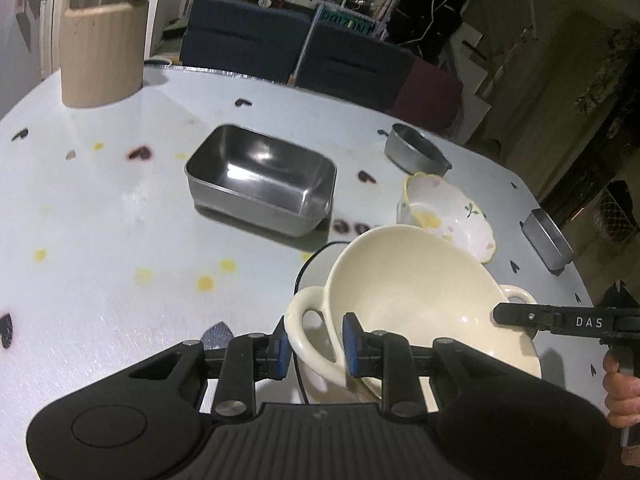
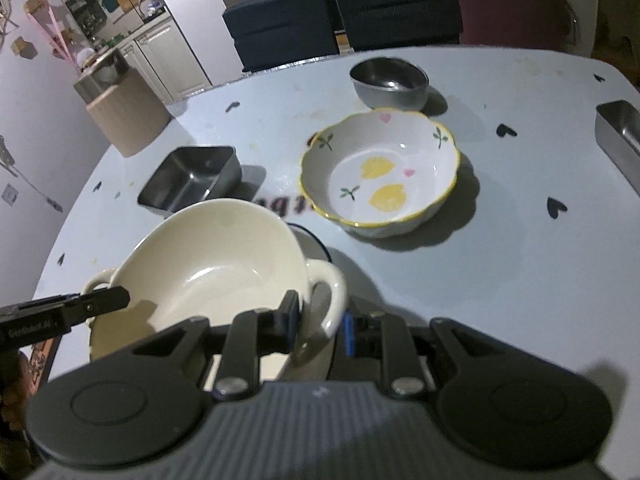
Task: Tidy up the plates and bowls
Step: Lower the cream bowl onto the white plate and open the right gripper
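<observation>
Two-handled cream bowl (image 1: pixel 420 292) being held tilted just above the counter (image 1: pixel 120 220), over a dark-rimmed plate (image 2: pixel 316 248). The left gripper (image 1: pixel 316 346) is clamping its left loop handle (image 1: pixel 308 328); the right gripper (image 2: pixel 320 320) is clamping the right loop handle (image 2: pixel 328 300). A lemon-patterned bowl (image 2: pixel 380 172) and steel containers (image 1: pixel 260 184) are sitting beyond.

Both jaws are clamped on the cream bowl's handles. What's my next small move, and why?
Probably lower the cream two-handled bowl level onto the black-rimmed plate beneath it. The left gripper and right gripper hold its handles, it is tilted, and only the plate's rim shows underneath.
</observation>
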A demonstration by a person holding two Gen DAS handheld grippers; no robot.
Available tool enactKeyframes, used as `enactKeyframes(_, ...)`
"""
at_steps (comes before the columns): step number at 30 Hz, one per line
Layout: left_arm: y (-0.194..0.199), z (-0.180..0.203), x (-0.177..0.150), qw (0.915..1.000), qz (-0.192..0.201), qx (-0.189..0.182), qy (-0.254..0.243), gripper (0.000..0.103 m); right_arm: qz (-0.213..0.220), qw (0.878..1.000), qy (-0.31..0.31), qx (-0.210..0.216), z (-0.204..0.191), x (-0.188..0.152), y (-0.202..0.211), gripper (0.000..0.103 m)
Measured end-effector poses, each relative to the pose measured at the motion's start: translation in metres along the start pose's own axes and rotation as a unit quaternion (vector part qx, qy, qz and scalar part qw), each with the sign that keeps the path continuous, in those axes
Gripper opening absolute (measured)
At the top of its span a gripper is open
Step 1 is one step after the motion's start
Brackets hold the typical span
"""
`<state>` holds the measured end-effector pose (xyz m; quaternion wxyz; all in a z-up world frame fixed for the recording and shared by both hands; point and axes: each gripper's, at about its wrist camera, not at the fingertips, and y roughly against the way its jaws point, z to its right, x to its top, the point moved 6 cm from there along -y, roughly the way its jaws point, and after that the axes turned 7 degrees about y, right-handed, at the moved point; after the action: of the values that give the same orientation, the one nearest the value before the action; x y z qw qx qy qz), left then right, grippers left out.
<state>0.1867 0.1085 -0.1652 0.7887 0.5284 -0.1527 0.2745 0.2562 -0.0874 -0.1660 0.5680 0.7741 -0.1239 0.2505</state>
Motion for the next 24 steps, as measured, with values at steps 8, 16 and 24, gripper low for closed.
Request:
enactKeyframes(8,-0.013,-0.007,-0.004,0.9998,-0.017,0.009,0.008,0.029,-0.018,1.0,0.006,-0.01,-0.002,-0.004,-0.012,0.026)
enactKeyframes(16,-0.017,-0.008,-0.004,0.9997,-0.021,0.014,0.004,0.029,-0.024,1.0,0.012,-0.011,-0.002,-0.002,-0.019,0.026)
enactKeyframes(24,-0.016,-0.006,-0.005,0.9996,-0.023,0.015,-0.005,0.029,-0.034,0.999,0.008,-0.007,-0.001,-0.004,-0.022,0.027)
